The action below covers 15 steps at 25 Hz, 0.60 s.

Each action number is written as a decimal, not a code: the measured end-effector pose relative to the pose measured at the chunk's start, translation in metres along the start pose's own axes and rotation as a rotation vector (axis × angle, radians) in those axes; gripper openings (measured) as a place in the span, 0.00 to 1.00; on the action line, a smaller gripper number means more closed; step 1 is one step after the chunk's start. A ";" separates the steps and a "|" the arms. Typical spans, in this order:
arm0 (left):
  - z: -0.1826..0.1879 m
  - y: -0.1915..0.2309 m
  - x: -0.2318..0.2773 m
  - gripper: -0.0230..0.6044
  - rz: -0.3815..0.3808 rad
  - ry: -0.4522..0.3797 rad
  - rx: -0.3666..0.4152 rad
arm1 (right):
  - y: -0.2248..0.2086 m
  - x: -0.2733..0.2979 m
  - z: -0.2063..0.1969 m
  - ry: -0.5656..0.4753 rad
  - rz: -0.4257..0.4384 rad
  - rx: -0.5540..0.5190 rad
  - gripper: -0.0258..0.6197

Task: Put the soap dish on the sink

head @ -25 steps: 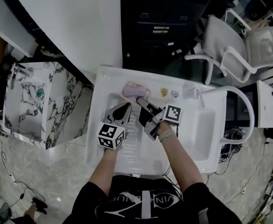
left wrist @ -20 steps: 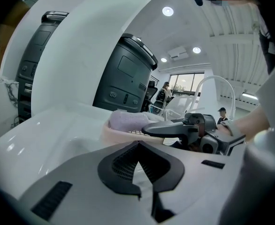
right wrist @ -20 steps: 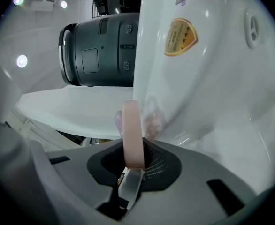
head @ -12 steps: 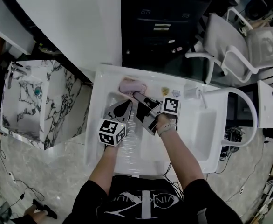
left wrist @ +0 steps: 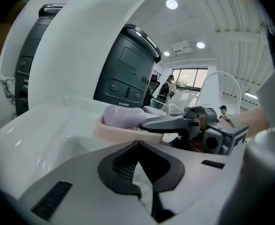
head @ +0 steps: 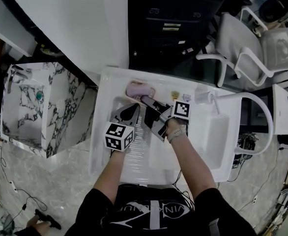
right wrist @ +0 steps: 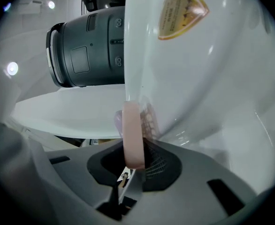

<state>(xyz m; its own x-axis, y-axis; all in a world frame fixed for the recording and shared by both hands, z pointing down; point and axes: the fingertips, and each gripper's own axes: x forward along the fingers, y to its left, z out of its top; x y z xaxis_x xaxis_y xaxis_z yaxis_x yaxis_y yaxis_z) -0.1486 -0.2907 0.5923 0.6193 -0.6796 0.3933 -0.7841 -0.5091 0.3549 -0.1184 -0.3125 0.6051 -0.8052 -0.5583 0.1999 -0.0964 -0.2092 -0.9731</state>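
A pink soap dish (head: 139, 90) with a lilac soap bar (left wrist: 123, 115) in it is at the back ledge of the white sink (head: 108, 85); I cannot tell if it rests there or hovers just above. My right gripper (head: 147, 101) is shut on the dish's near rim, and the right gripper view shows the pink rim (right wrist: 133, 130) edge-on, clamped between the pads. Just left of it, over the basin, my left gripper (head: 131, 112) is shut and holds nothing. From the left gripper view, the dish (left wrist: 121, 132) lies ahead with the right gripper (left wrist: 172, 123) reaching in.
A yellow sticker (head: 173, 96) and a small white fitting (head: 204, 97) sit on the back ledge to the right. A marble-patterned basin (head: 36, 107) stands at the left. White chairs (head: 252, 53) and a dark cabinet (head: 171, 23) are behind the sink.
Both grippers and the dish have stayed almost where they were; the right gripper keeps its hold on the dish.
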 end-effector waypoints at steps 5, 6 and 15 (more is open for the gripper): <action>-0.001 -0.001 0.002 0.06 -0.015 0.000 -0.022 | 0.001 -0.001 0.000 0.013 0.004 0.011 0.15; -0.001 -0.002 0.002 0.06 -0.019 0.000 -0.027 | 0.001 -0.001 0.000 0.018 0.008 0.007 0.15; -0.001 -0.008 0.005 0.06 -0.043 0.008 -0.044 | 0.008 -0.007 -0.003 0.076 0.017 -0.043 0.34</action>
<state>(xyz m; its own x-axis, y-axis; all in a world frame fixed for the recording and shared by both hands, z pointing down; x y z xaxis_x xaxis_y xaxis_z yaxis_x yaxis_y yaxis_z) -0.1395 -0.2896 0.5924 0.6531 -0.6533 0.3830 -0.7541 -0.5143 0.4085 -0.1154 -0.3082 0.5959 -0.8487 -0.4988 0.1761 -0.1067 -0.1646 -0.9806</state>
